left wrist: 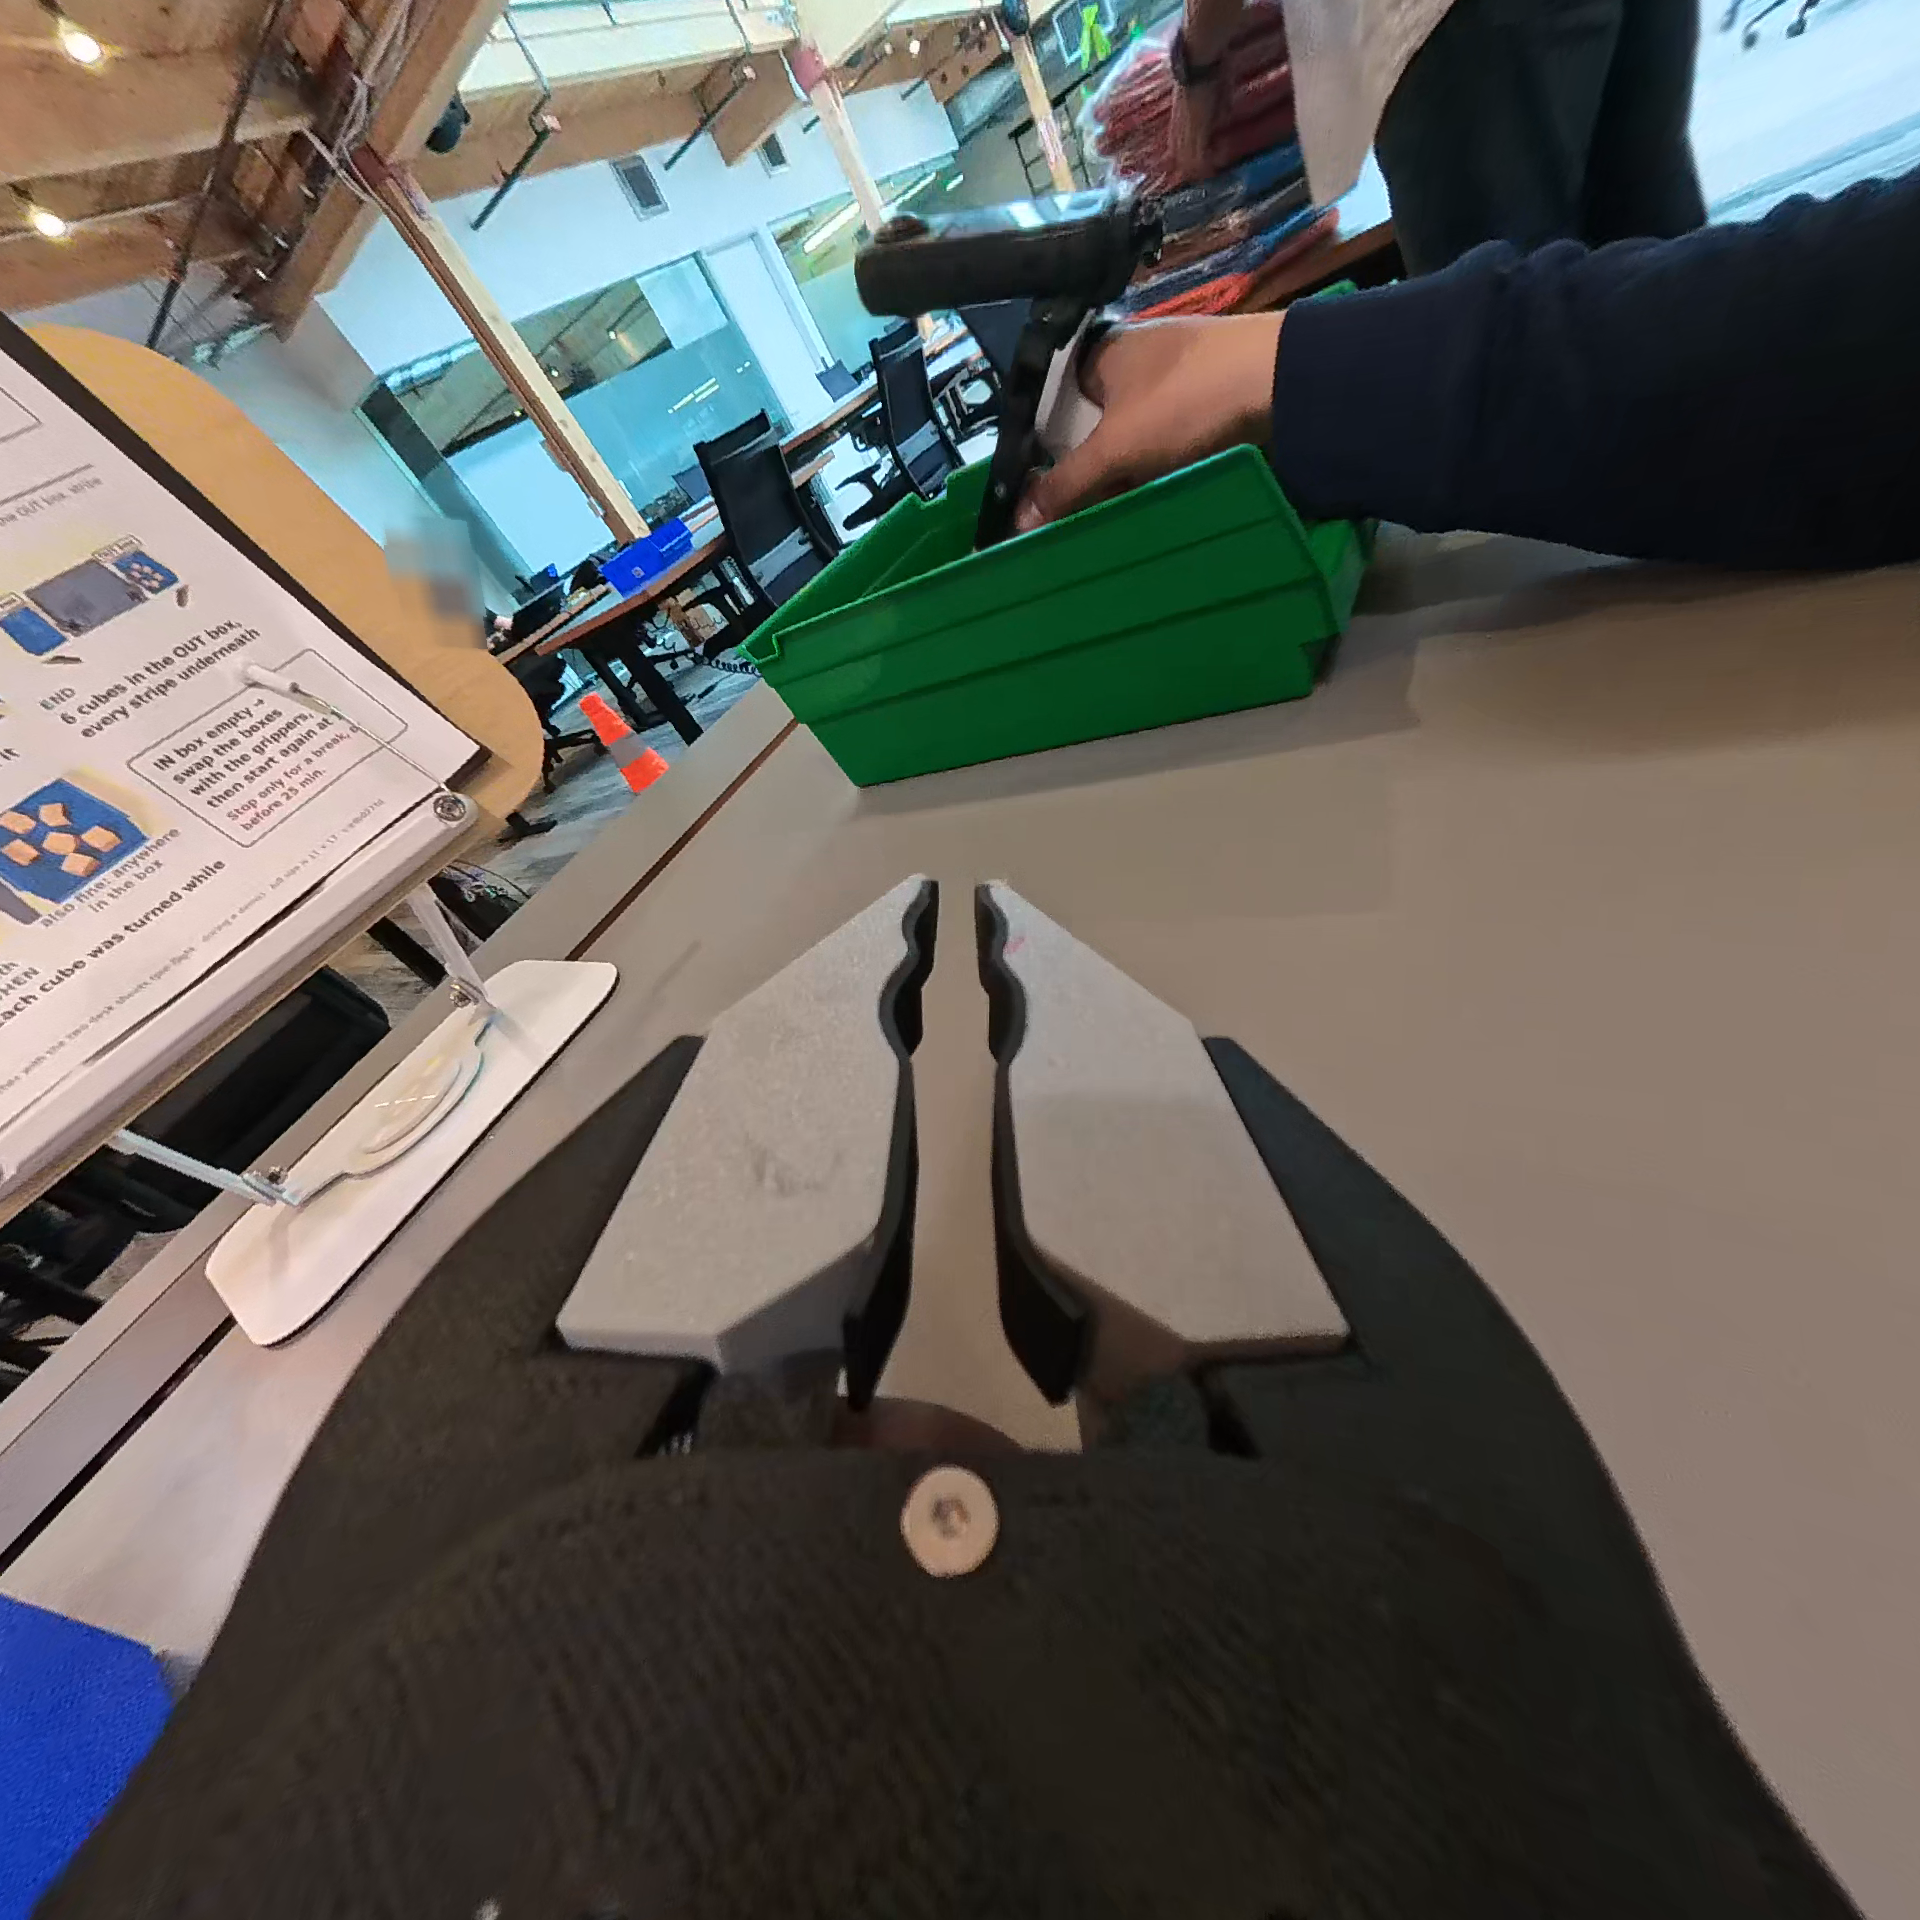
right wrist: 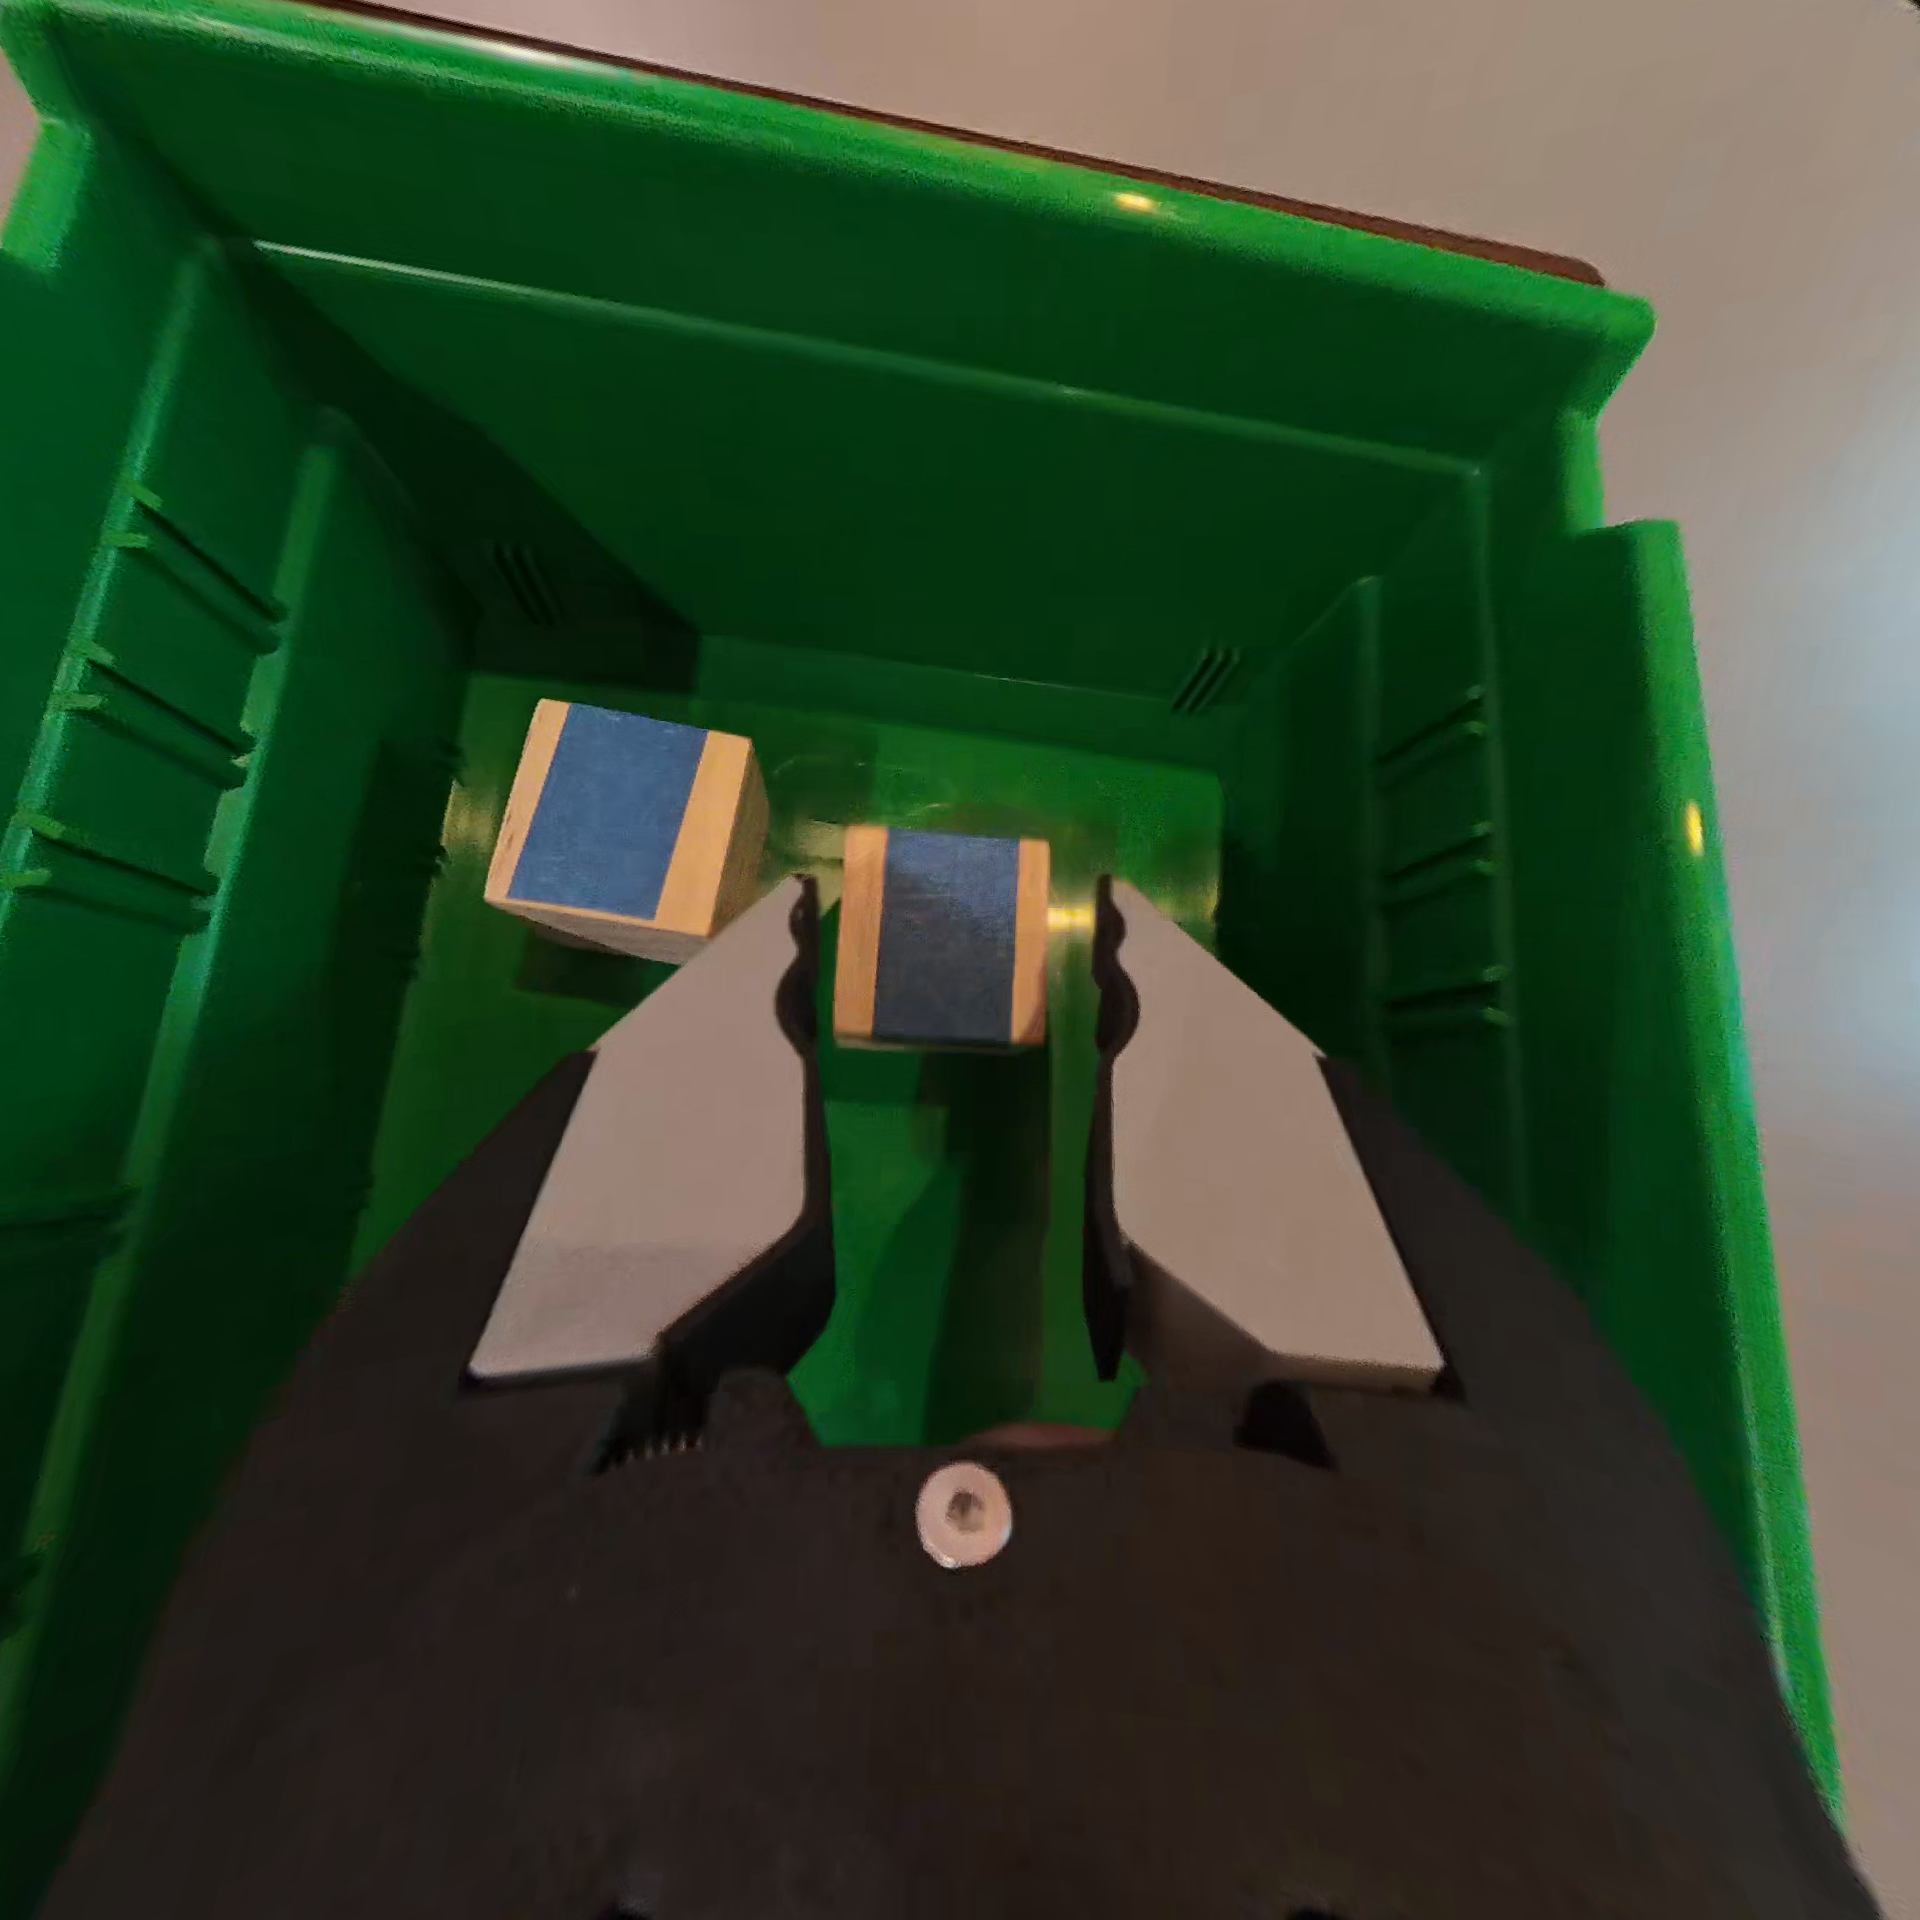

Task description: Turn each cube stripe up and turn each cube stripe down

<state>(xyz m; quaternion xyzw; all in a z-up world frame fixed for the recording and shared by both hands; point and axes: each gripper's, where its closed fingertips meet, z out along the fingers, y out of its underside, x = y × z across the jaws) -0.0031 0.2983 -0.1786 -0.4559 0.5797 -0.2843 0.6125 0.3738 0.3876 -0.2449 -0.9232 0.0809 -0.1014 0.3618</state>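
Observation:
In the right wrist view two wooden cubes lie on the floor of a green bin (right wrist: pixel 935 436), both with a blue stripe facing up. My right gripper (right wrist: pixel 951 894) is open and reaches down into the bin, its fingers on either side of the nearer cube (right wrist: pixel 940 935) with a gap on the right side. The other cube (right wrist: pixel 623 821) sits just left of the left fingertip. In the left wrist view my left gripper (left wrist: pixel 956 904) is nearly closed and empty, low over the grey table (left wrist: pixel 1455 935). The green bin (left wrist: pixel 1060 644) stands ahead, with a hand holding the right gripper's handle (left wrist: pixel 997 249) in it.
A tilted instruction sheet on a white stand (left wrist: pixel 208 727) is at the left table edge. A blue object (left wrist: pixel 62 1745) shows at the bottom left corner. A person in dark clothes (left wrist: pixel 1538 125) stands behind the bin. The bin walls closely surround the right gripper.

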